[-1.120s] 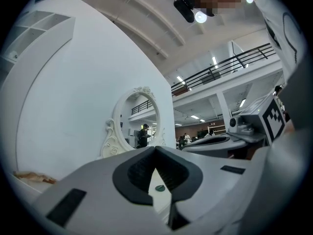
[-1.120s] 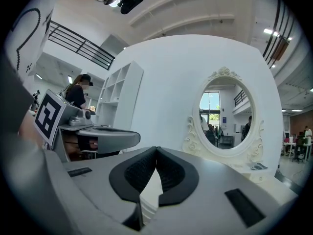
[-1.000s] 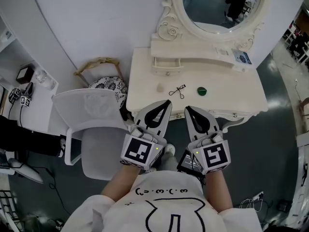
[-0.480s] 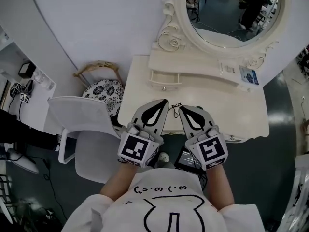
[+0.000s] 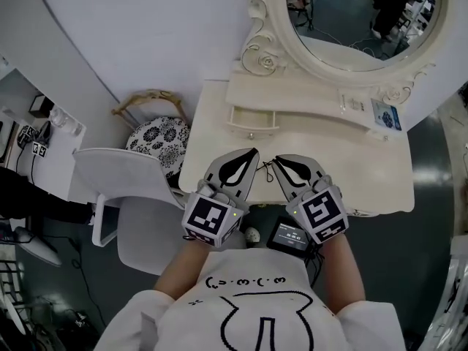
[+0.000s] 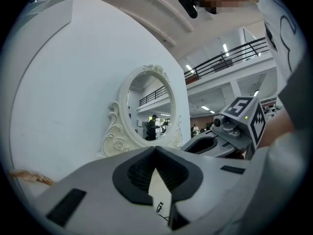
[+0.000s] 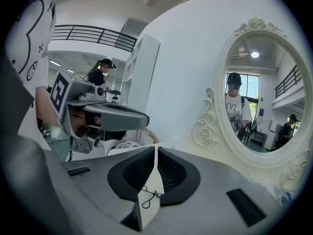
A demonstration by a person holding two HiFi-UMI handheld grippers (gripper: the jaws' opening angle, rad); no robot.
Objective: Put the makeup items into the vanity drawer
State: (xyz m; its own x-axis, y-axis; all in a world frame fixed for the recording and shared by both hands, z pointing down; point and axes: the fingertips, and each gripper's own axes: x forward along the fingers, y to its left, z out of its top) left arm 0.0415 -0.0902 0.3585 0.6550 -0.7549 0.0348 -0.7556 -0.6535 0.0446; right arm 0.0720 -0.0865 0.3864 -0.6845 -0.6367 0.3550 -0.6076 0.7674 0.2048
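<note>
Eyelash curler (image 5: 271, 167): thin black wire with looped handles, lying flat on the smooth cream vanity top (image 5: 351, 170). It sits just ahead of and below the right gripper (image 5: 278, 159) tips, slightly to their left, and just right of the left gripper (image 5: 254, 152) tips. Its long axis is too small to fix.

The right gripper is judged nearer. It tilts down, its jaws have just been opening to a narrow slit, and nothing sits between the ribbed black pads. The left gripper is level, jaws together, empty.

The small knobbed drawer (image 5: 252, 119) stands farther ahead, beneath the carved oval mirror (image 5: 365, 20).
</note>
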